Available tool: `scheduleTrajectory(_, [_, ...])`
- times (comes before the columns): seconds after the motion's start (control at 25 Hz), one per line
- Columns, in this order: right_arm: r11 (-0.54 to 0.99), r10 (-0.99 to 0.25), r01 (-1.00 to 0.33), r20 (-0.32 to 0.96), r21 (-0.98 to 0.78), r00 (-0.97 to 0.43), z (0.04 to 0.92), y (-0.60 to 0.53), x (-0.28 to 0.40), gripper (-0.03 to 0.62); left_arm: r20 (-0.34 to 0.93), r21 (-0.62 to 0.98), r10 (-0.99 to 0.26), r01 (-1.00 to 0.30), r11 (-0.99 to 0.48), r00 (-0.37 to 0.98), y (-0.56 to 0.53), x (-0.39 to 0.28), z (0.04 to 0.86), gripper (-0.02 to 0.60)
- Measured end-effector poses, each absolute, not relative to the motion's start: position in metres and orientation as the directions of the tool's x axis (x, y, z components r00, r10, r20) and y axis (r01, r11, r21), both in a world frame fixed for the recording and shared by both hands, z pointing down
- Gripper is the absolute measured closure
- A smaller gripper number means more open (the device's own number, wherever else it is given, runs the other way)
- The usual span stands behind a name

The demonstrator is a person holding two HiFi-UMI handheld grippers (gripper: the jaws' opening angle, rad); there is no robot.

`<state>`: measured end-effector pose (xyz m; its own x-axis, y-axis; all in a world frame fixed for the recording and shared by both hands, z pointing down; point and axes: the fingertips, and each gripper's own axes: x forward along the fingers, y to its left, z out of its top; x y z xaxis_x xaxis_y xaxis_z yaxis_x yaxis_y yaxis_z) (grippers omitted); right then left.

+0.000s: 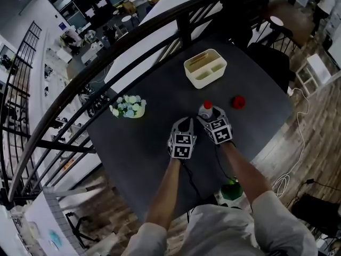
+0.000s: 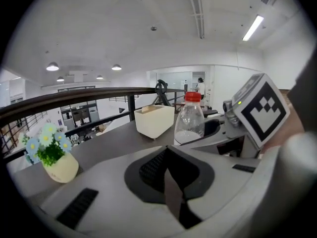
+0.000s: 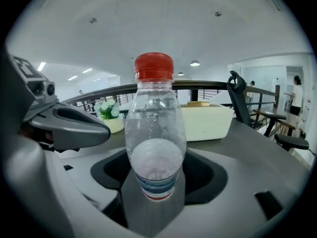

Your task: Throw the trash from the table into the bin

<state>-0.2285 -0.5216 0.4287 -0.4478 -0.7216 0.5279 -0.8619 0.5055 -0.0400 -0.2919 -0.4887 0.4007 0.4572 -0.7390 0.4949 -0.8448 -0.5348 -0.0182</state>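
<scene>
A clear plastic bottle (image 3: 154, 133) with a red cap stands upright on the dark table (image 1: 160, 97), near its front. It stands between the jaws of my right gripper (image 3: 153, 195), which are spread a little wider than the bottle and do not press on it. In the head view the bottle (image 1: 206, 109) shows just ahead of the right gripper (image 1: 209, 119). My left gripper (image 1: 184, 124) rests close on its left, jaws together and empty. From the left gripper (image 2: 173, 185) view, the bottle (image 2: 189, 120) is to the right. A small red object (image 1: 238, 101) lies further right.
A cream caddy (image 1: 205, 68) sits at the table's far side and a pot of flowers (image 1: 129, 106) at its left. A dark railing (image 1: 122, 39) curves behind the table. A green item (image 1: 232, 189) and a white cable (image 1: 290, 169) are on the wooden floor near my feet.
</scene>
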Motion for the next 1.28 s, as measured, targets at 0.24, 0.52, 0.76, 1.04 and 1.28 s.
scheduleTrajectory(0.24, [0.481, -0.748, -0.875, 0.493, -0.057, -0.444, 0.411, -0.473, -0.169, 0.255, 0.468, 0.011, -0.722, -0.820, -0.573, 0.510, -0.464, -0.248, 0.398, 0.552])
scheduleTrajectory(0.52, [0.432, -0.784, -0.899, 0.466, -0.066, -0.411, 0.396, -0.356, -0.092, 0.255, 0.470, -0.035, -0.687, -0.766, -0.642, 0.554, -0.353, -0.188, 0.402, 0.552])
scheduleTrajectory(0.76, [0.443, -0.796, -0.895, 0.438, -0.048, -0.417, 0.399, -0.216, -0.007, 0.255, 0.447, -0.066, -0.696, -0.756, -0.652, 0.561, -0.222, -0.095, 0.401, 0.552])
scheduleTrajectory(1.04, [0.434, -0.768, -0.898, 0.490, -0.074, -0.412, 0.418, -0.053, 0.057, 0.255, 0.496, -0.044, -0.667, -0.751, -0.659, 0.556, -0.057, -0.043, 0.416, 0.552])
scheduleTrajectory(1.28, [0.404, -0.734, -0.905, 0.543, -0.134, -0.409, 0.471, 0.034, 0.077, 0.255, 0.568, -0.018, -0.630, -0.757, -0.653, 0.529, 0.030, -0.042, 0.454, 0.552])
